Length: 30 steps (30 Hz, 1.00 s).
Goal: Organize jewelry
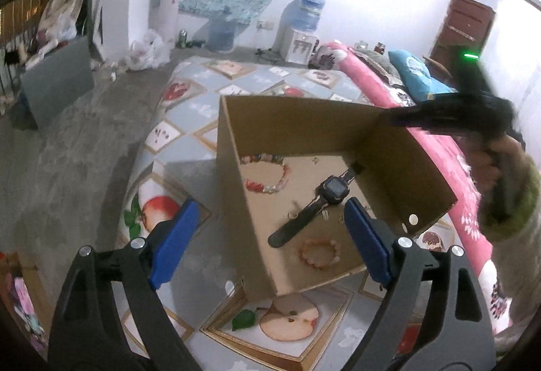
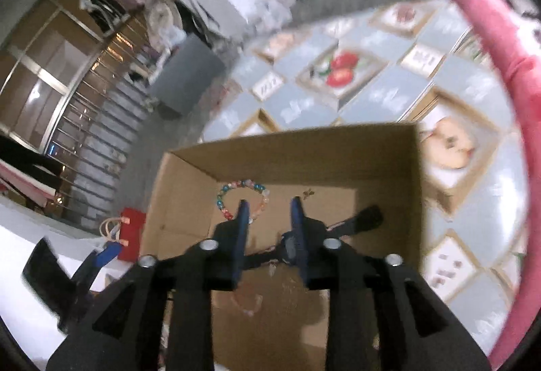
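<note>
The left hand-held gripper (image 1: 267,235) gapes wide beside the cardboard box (image 1: 290,120). The right hand-held gripper (image 2: 268,208), narrowly parted and empty, hangs above the watch (image 1: 312,207) and bracelets inside.

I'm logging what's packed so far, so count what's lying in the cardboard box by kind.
Bead bracelets: 2, a multicoloured one at the far wall and an orange one nearer.
Watches: 1, black.
Small metal bits: a few, too small to count.
Total clearly countable: 3, all inside the cardboard box.
</note>
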Available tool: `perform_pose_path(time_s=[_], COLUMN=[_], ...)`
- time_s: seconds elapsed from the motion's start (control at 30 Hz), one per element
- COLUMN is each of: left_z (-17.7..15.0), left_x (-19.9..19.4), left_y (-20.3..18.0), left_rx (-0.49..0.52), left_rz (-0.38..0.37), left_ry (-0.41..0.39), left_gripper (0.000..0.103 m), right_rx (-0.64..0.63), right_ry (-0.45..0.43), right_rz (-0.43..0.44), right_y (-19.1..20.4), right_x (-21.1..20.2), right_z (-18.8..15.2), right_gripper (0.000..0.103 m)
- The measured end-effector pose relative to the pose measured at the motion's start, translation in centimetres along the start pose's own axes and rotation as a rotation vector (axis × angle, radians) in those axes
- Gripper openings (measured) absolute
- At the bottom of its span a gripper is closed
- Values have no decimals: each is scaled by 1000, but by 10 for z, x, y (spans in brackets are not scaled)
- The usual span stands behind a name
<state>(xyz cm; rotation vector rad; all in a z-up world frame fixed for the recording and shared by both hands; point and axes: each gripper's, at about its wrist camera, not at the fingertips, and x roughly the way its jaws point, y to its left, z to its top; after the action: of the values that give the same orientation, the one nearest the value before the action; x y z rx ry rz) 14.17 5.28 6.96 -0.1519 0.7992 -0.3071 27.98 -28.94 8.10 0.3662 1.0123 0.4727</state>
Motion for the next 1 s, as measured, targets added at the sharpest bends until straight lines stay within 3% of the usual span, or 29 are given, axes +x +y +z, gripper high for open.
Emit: perform_pose_path(time_s=[0.1,0.23,0.43,0.53,0.77,1.0], left_z=[-5,-14,-22,-23,-23,-35], left_x=[13,32,49,52,48,26], left_y=[10,16,8,-2,-22,-29], left_rx=[-76,-148,-173,-160,-126,-106], left_rz=[-17,-26,-57,-83,2,8], left_ry=[69,148,201,218,212,224], left_gripper=[84,84,84,84,85,85], right_rx=[3,74,209,204,209,213], right_ry=[-61,-40,38,61,56,60], right_rz=[-74,-129,-57,-25,-56,-45], right_y=[-15,-45,-79,-74,-62,-57], right_x=[-35,-45,-24,-14,-19,-37], right_z=[-19,-51,-91,-101,-105,-130], right_gripper=[45,47,47,49,49,49])
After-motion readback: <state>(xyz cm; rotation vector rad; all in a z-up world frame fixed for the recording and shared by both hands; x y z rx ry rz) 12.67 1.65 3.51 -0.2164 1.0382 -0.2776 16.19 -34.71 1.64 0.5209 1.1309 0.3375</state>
